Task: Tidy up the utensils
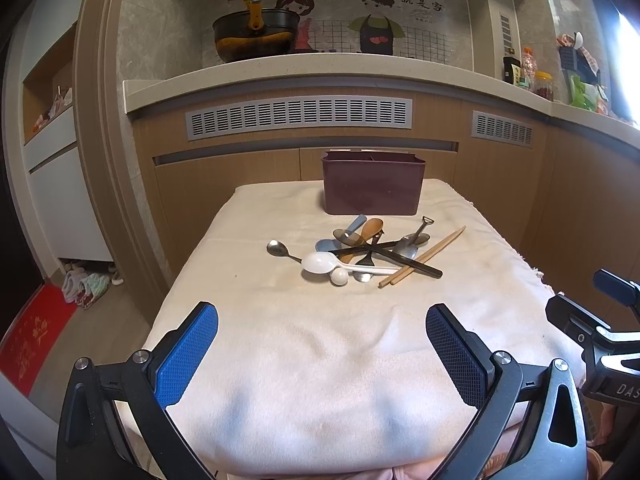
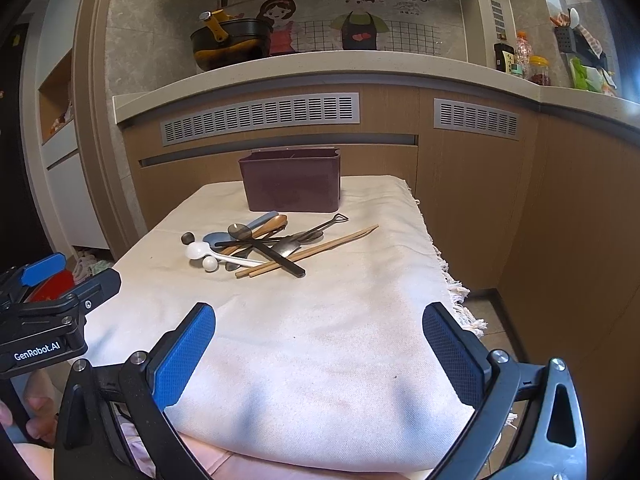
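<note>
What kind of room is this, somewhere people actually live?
Most likely a home kitchen. A black pot sits on a stone counter below a cartoon cook mural, with jars further along, and spoons and chopsticks piled on a cloth-covered table.

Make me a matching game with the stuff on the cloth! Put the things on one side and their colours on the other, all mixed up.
Things:
1. storage box
2. chopsticks
3. big plastic spoon
4. gripper fingers

Colours:
A. white
B. blue
C. dark purple
D. light wood

Pairs: 1-C, 2-D, 3-A, 4-B
</note>
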